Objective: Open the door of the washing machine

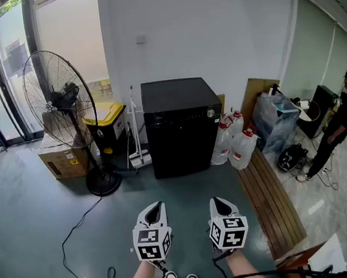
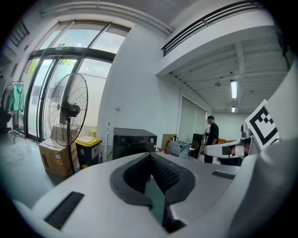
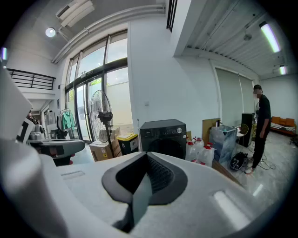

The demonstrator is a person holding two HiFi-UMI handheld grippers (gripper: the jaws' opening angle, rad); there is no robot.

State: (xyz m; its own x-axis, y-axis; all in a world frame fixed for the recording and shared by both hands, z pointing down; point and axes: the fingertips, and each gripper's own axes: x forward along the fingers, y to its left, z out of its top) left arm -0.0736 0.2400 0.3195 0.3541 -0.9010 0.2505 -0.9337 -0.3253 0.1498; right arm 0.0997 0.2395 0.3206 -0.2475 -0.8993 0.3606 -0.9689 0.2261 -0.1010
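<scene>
Left gripper (image 1: 155,207): near, low in the head view, on the left. Its jaws are shut tight, tip to tip. Nothing is between them and they touch nothing.
Right gripper (image 1: 218,202): near, just beside the left one, on the right. Its jaws are pressed together too, with nothing in them.
Washing machine (image 1: 182,131): black, far, in the middle, with its back to the white wall (image 1: 211,31). It is well apart from both grippers.
Door (image 3: 164,148): round and dark, on the front of the machine. It is shut.
Fan (image 1: 57,98): tall, standing far on the left.
Bin (image 1: 106,121): black with a yellow lid, between the fan and the machine.
Box (image 1: 60,157): brown, far left, behind the fan.
Jugs (image 1: 236,140): with red caps, on the floor just right of the machine.
Person (image 1: 337,126): in black, standing far on the right.
</scene>
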